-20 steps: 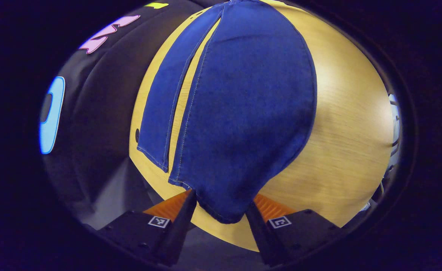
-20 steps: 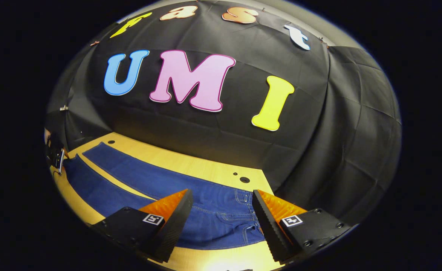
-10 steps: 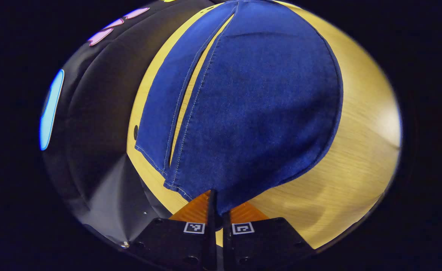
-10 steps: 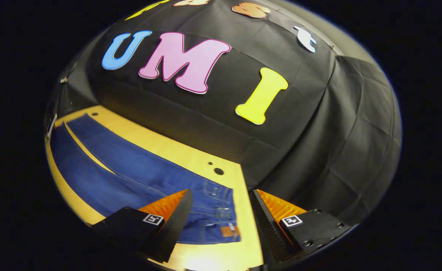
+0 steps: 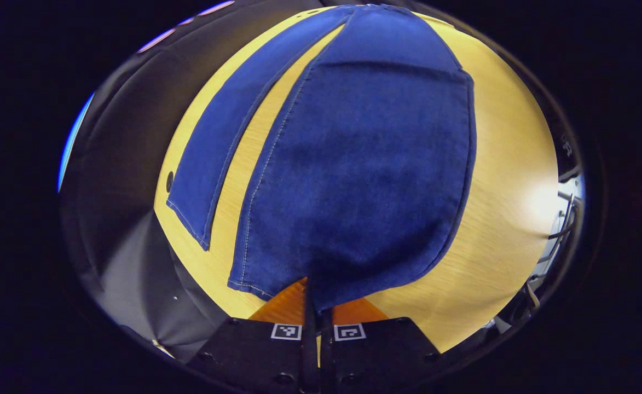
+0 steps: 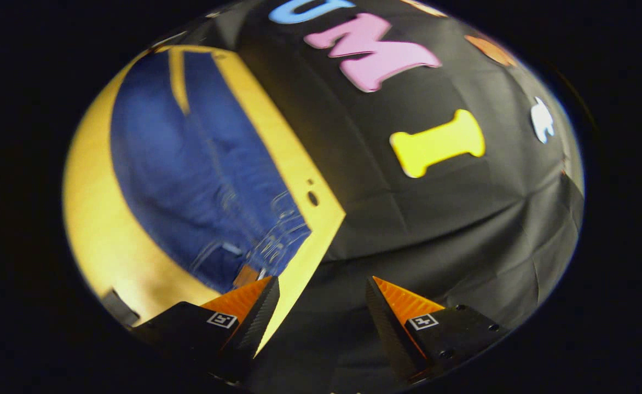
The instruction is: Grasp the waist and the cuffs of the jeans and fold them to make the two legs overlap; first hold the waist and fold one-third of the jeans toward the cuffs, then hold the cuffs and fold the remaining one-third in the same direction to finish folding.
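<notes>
Left gripper view: the left gripper (image 5: pixel 315 306) at the bottom middle pinches the near cuff (image 5: pixel 321 287) of the jeans (image 5: pixel 364 164), fingers pressed together on the cloth. The near leg fills the middle; the other leg (image 5: pixel 217 148) lies flat at the left on the wooden table (image 5: pixel 507 180). The thin pinch could slip and drop the leg. The cuff edge inside the fingers is hidden.

Right gripper view: the right gripper (image 6: pixel 321 312) is spread wide and holds nothing. The waist (image 6: pixel 266 246) lies at the lower left. It is blurry, so aiming could miss it.
</notes>
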The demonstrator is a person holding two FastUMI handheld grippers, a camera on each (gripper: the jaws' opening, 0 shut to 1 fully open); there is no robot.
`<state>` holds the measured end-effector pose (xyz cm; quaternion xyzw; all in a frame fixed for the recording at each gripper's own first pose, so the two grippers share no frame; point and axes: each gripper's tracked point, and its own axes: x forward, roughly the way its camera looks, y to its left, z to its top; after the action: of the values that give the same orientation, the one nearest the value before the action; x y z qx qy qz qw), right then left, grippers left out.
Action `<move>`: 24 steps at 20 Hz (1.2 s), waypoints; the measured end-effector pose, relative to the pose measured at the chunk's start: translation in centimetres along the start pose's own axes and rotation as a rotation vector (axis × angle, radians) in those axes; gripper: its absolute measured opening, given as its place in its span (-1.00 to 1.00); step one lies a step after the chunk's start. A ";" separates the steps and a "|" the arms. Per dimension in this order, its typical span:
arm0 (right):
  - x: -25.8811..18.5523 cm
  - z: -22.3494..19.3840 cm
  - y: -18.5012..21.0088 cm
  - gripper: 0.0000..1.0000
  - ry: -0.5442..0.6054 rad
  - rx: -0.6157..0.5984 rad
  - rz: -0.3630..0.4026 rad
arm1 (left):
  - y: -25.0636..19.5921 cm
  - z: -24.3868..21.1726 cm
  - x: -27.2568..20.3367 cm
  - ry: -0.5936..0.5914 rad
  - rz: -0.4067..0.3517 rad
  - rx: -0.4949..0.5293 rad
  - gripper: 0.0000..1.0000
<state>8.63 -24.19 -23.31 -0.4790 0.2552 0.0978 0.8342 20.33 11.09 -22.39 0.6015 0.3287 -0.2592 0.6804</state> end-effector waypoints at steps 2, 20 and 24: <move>0.5 -1.7 3.6 0.93 0.011 -0.126 0.112 | -0.2 0.0 -0.1 0.000 0.032 0.001 -0.86; 10.8 -3.6 10.7 -0.10 0.126 -0.458 0.235 | 0.6 -0.2 0.2 0.021 0.077 -0.064 -0.85; 10.4 -4.3 10.6 -0.70 0.158 -0.384 0.246 | 0.6 -0.1 0.2 0.034 0.138 -0.060 -0.85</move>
<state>11.74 -23.10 -38.43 -0.6002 0.3527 0.2075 0.6873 20.88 11.27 -22.14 0.6065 0.3056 -0.1916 0.7085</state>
